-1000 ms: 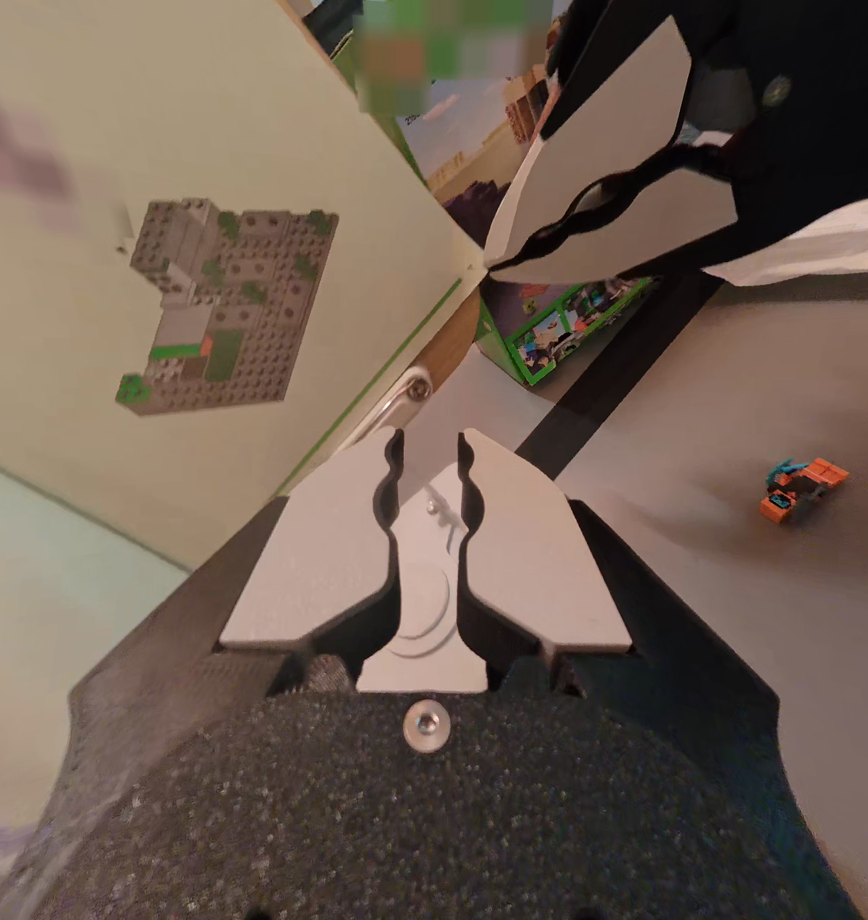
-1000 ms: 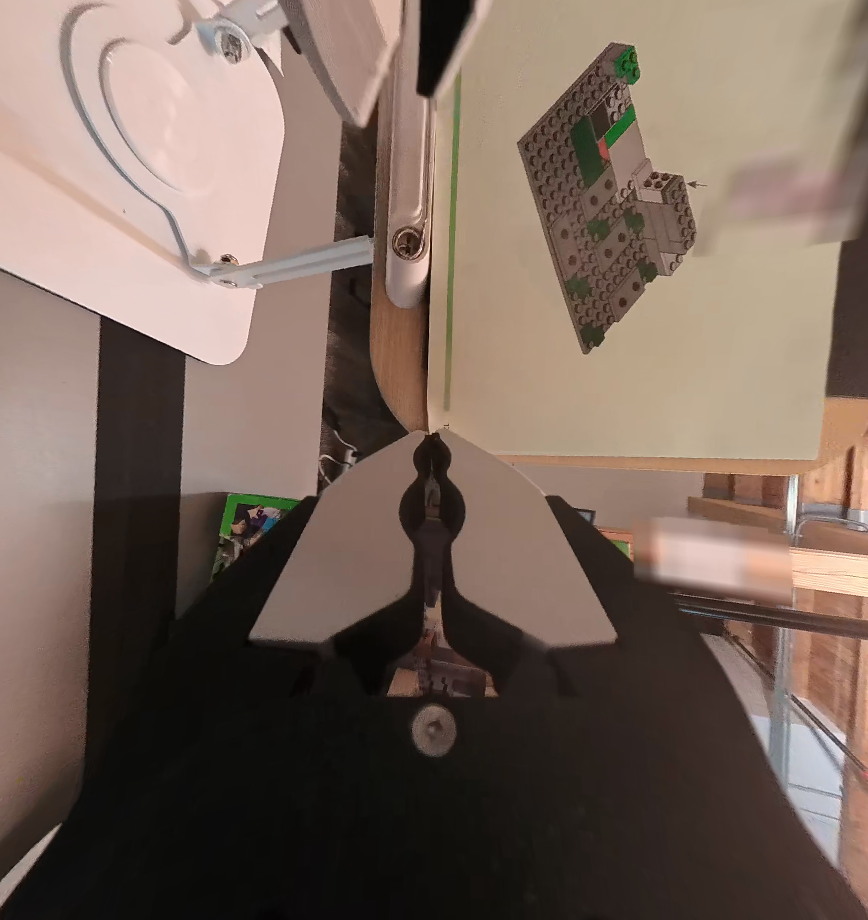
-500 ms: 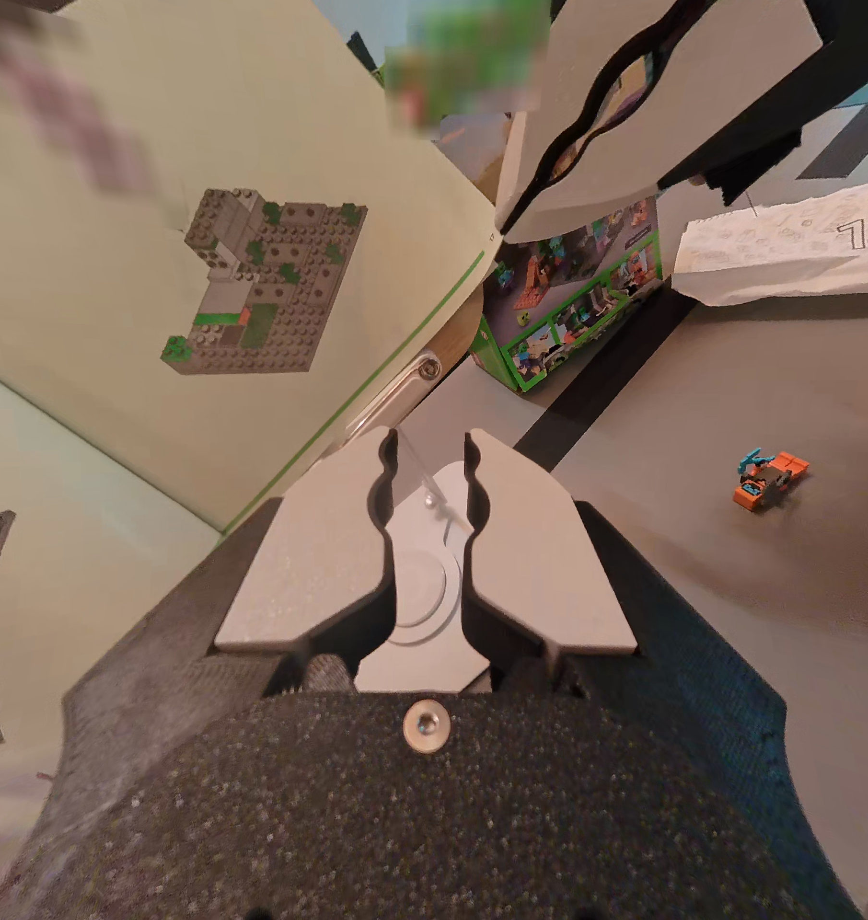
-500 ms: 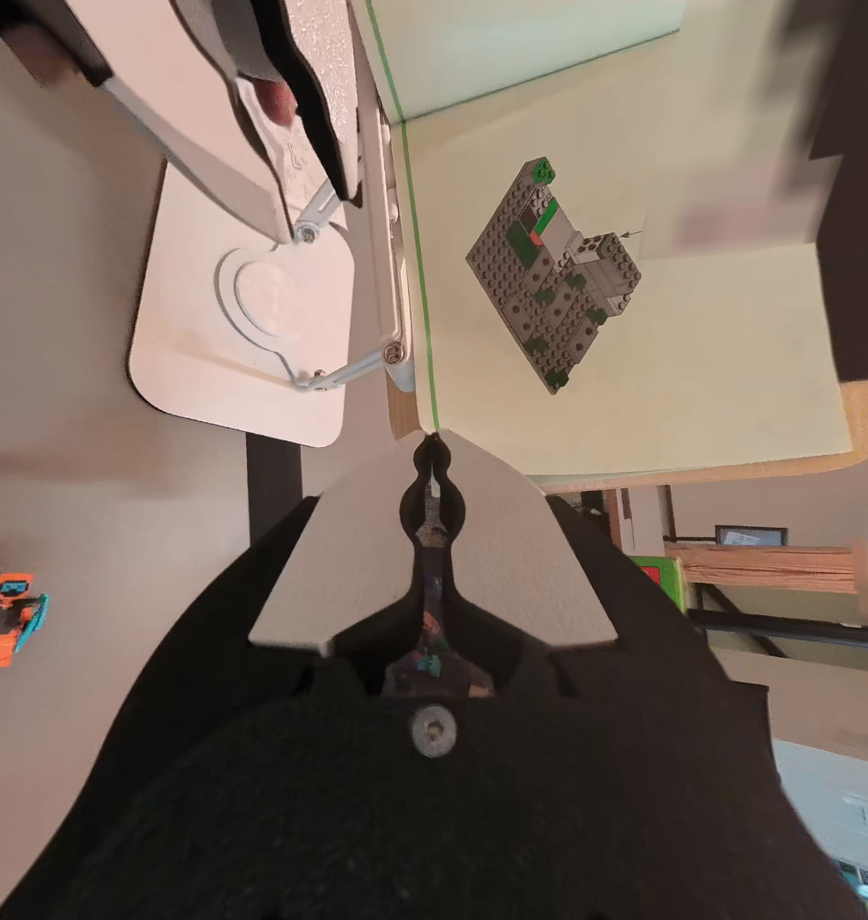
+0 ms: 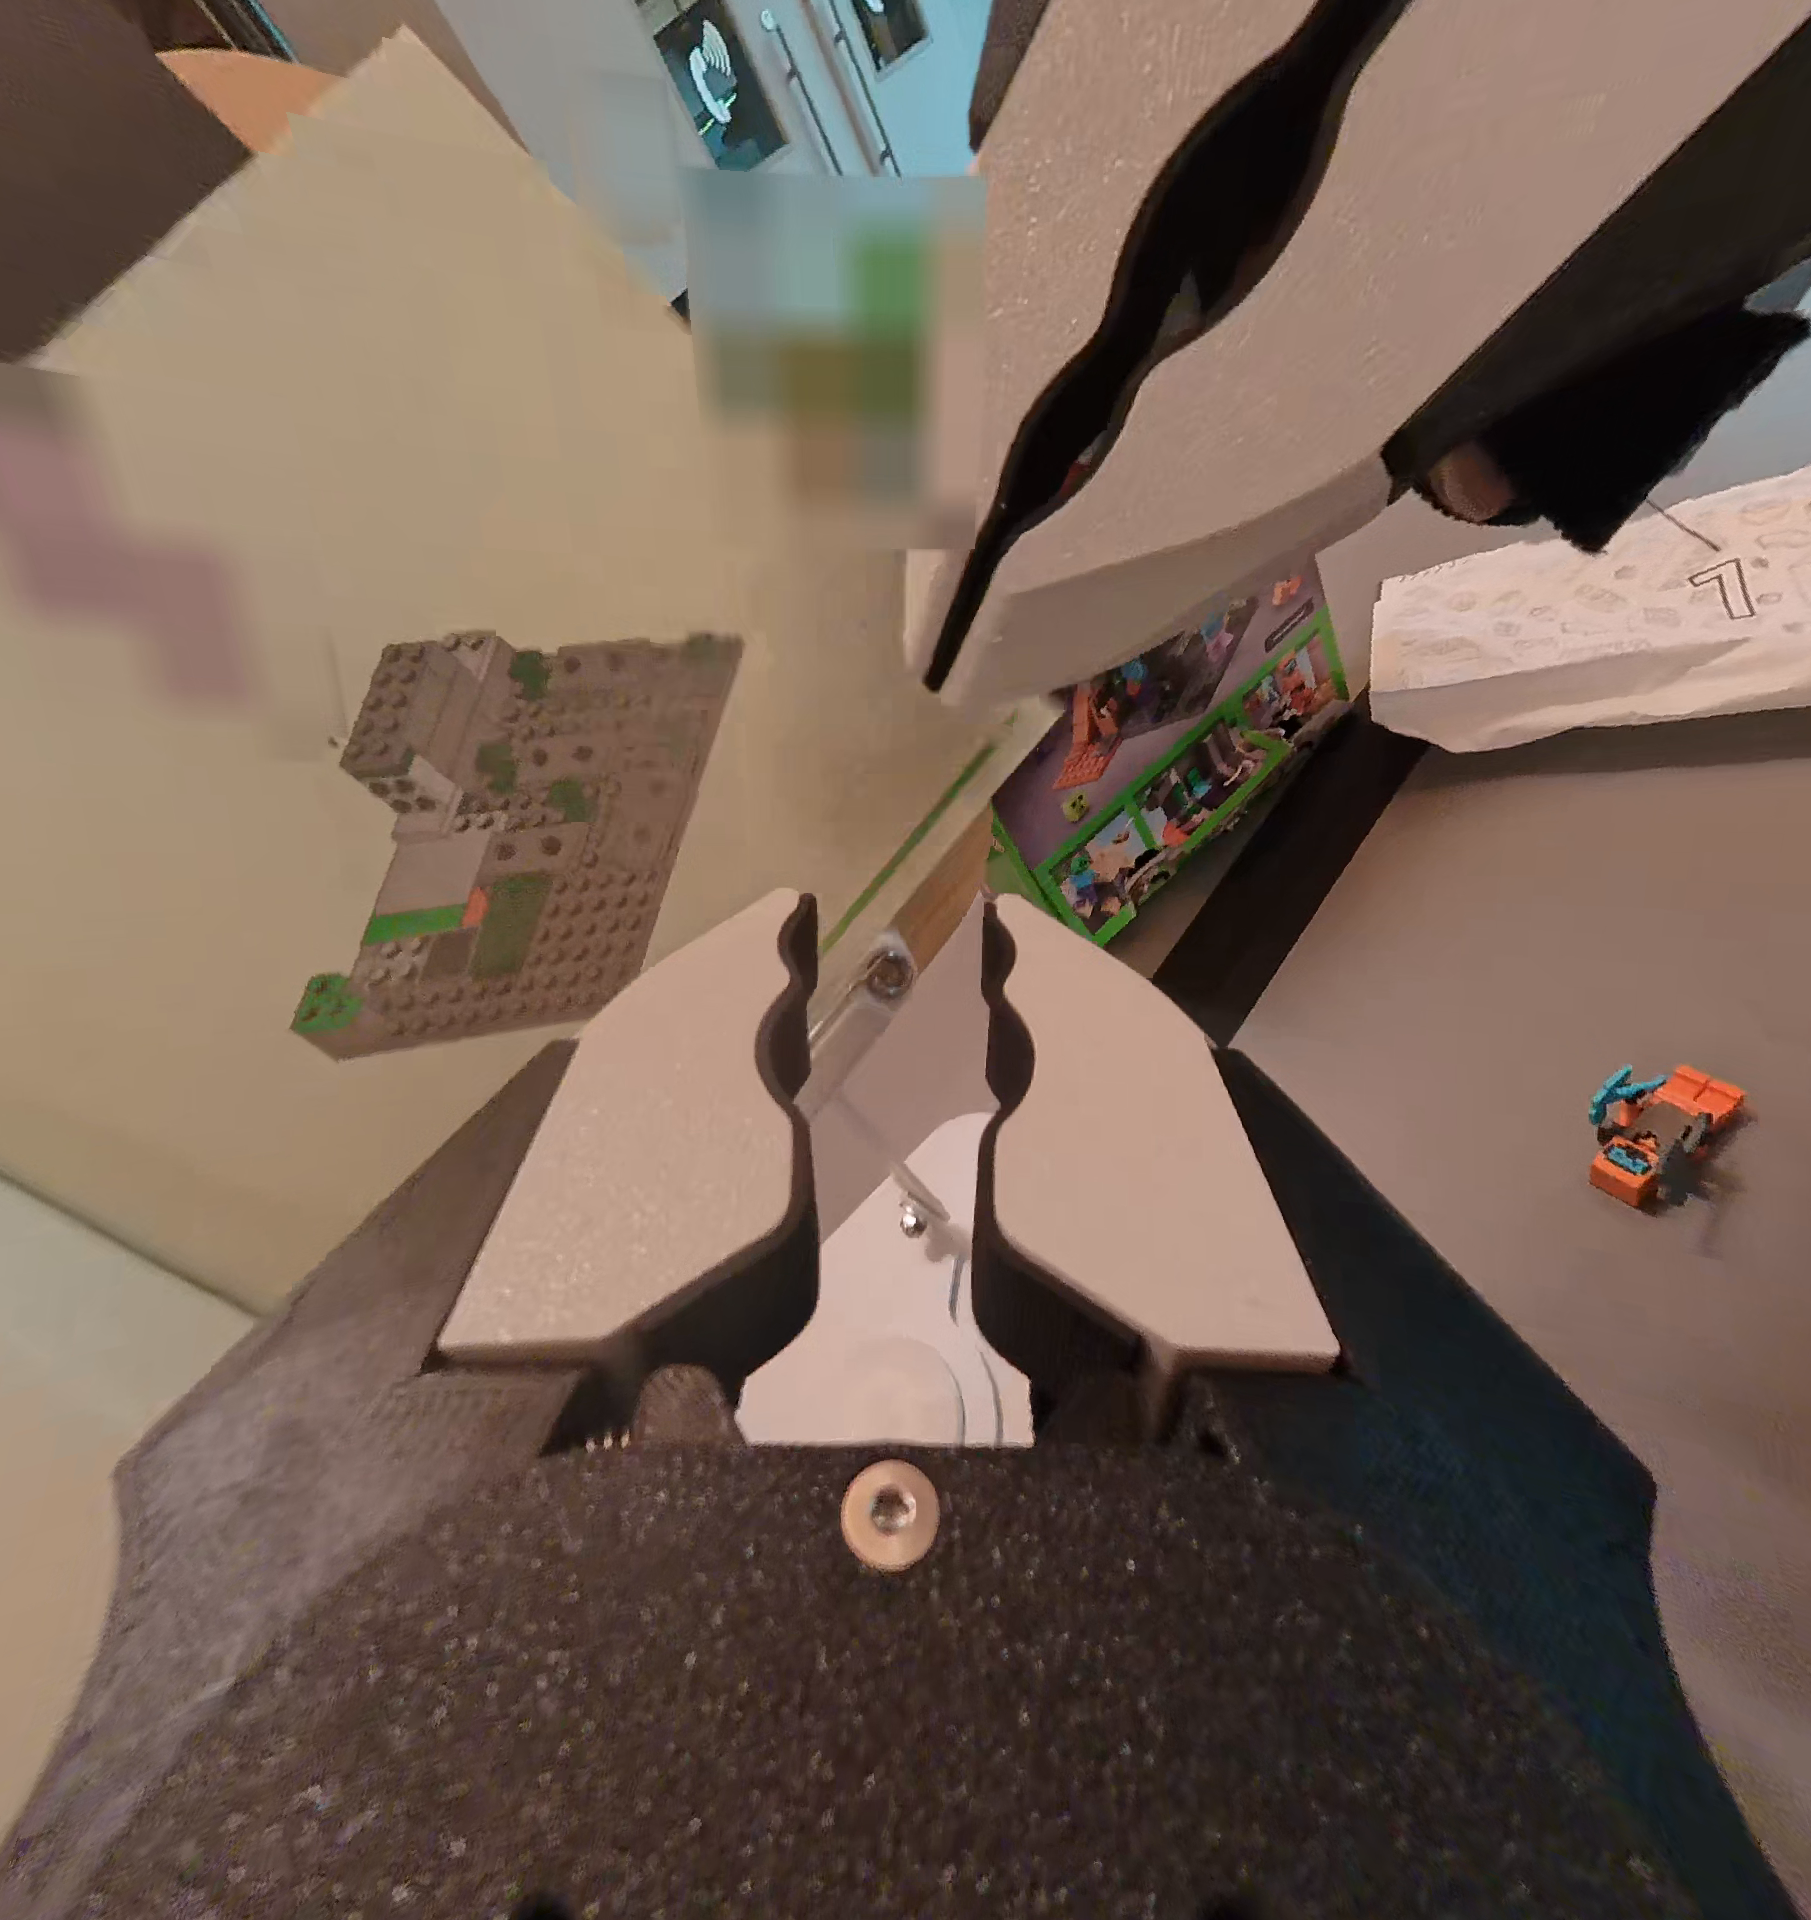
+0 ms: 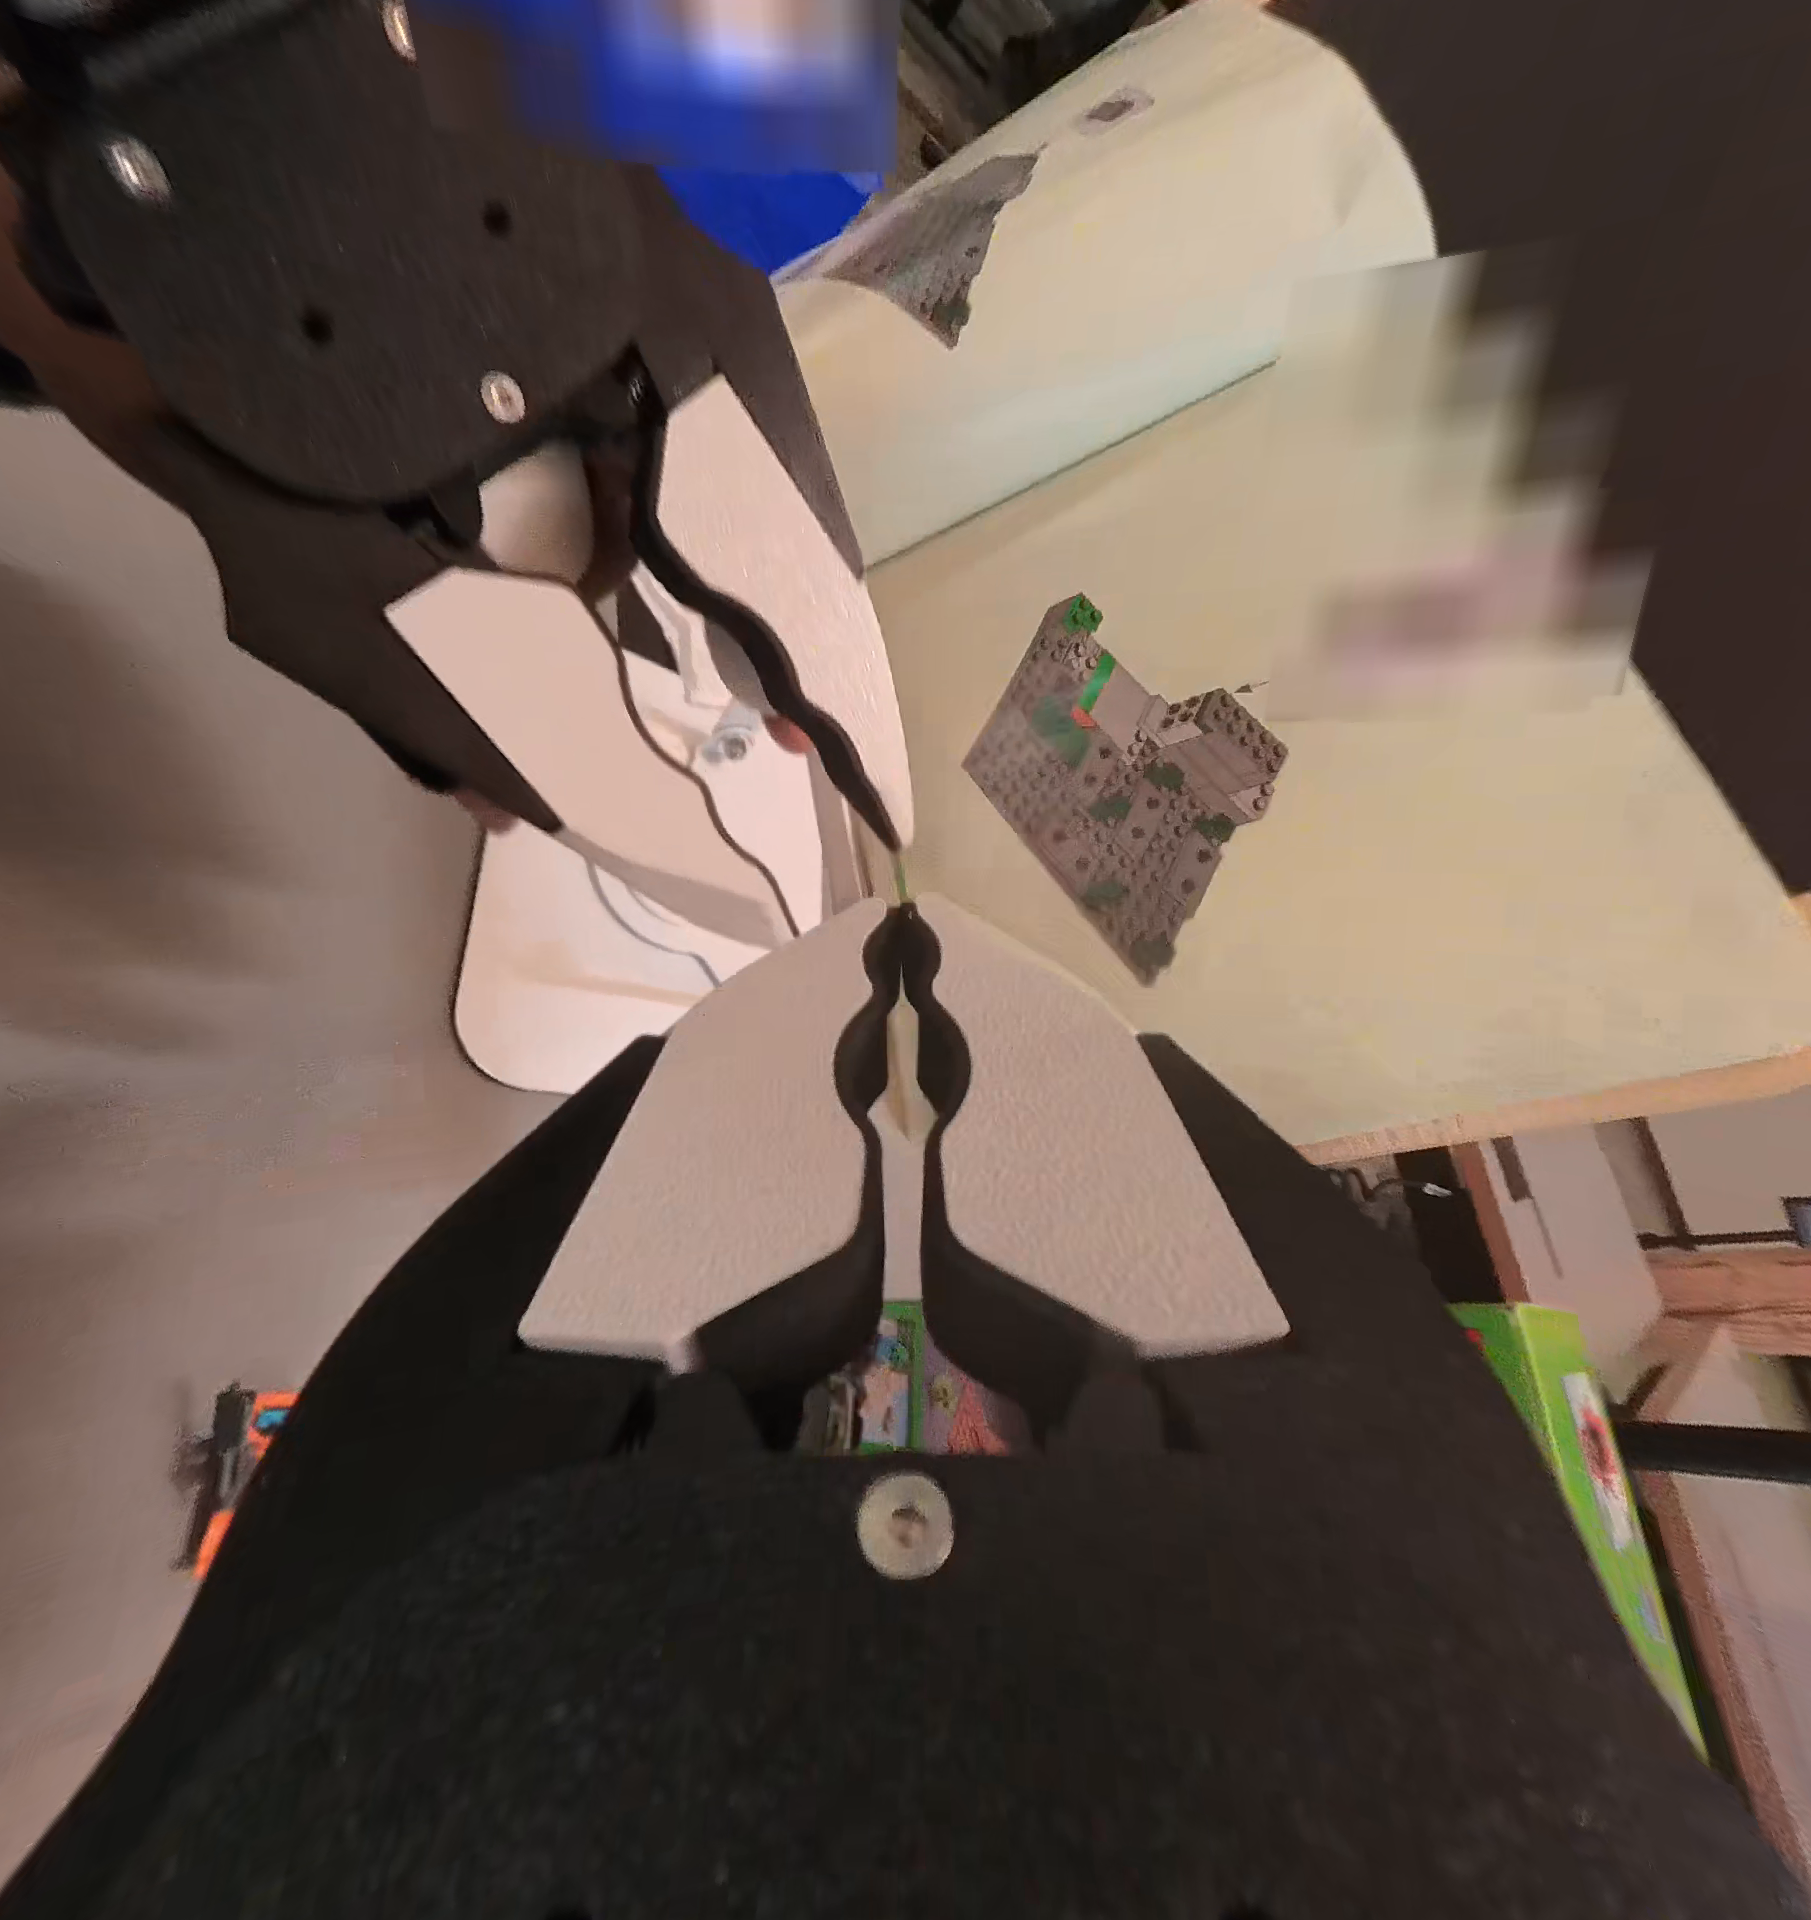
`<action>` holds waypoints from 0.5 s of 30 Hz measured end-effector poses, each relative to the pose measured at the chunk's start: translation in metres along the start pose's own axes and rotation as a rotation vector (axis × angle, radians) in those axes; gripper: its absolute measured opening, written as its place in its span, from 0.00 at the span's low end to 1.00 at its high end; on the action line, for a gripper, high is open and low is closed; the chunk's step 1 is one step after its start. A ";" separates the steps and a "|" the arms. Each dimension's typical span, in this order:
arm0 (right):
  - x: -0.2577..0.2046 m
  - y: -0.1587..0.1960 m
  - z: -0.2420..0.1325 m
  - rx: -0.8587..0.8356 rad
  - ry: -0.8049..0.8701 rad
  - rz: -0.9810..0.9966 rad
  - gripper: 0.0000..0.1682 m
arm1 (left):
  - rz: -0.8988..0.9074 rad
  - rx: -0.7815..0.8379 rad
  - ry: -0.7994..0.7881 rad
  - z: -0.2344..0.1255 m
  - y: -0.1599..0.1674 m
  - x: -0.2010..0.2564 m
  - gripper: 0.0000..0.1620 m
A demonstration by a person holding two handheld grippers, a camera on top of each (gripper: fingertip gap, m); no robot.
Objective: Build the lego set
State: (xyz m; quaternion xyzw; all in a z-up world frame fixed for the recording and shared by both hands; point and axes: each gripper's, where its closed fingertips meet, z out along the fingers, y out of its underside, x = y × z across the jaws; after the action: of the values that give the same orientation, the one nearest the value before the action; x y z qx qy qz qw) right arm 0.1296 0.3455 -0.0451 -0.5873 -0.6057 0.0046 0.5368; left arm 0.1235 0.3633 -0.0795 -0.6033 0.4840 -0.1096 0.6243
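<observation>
The instruction booklet (image 5: 444,436) stands open on a holder, and its page shows a grey and green baseplate build (image 5: 527,821). My right gripper (image 6: 903,912) is shut on the lower corner of a page (image 6: 1244,582), which curls up and over. It also shows in the left wrist view (image 5: 942,675), at the top. My left gripper (image 5: 890,914) is open and empty, just in front of the holder's metal arm (image 5: 859,1013) and close below the right gripper. A small orange and teal lego build (image 5: 1665,1138) lies on the grey table to the right.
The holder's white base (image 5: 911,1278) lies under my left gripper. A green lego box (image 5: 1181,790) stands behind the holder. A white paper parts bag (image 5: 1607,634) lies at the back right. A black strip (image 5: 1285,904) crosses the table. Wooden shelving (image 6: 1763,1288) stands beyond the table. My hands' fingertips stand some 4 centimetres from each other.
My right gripper has drawn the page corner up and over, so the page now bends. My left gripper has pulled back a little from the holder and stays open.
</observation>
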 end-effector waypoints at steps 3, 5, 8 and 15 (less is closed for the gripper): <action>0.003 -0.006 -0.001 0.037 -0.018 0.056 0.00 | 0.017 0.027 0.020 0.009 -0.007 0.002 0.18; 0.005 -0.007 -0.002 0.043 -0.017 0.074 0.00 | 0.030 0.033 0.026 0.016 -0.011 0.004 0.17; 0.013 0.000 -0.005 0.032 0.027 0.073 0.00 | 0.055 0.004 0.022 0.025 -0.009 0.003 0.18; 0.010 0.066 0.009 -0.225 0.207 -0.344 0.15 | 0.044 -0.040 0.013 0.024 0.002 0.004 0.16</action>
State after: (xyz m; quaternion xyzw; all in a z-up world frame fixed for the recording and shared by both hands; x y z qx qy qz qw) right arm 0.1729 0.3787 -0.0839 -0.5290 -0.6353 -0.2147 0.5200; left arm 0.1426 0.3768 -0.0881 -0.6041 0.5031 -0.0900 0.6114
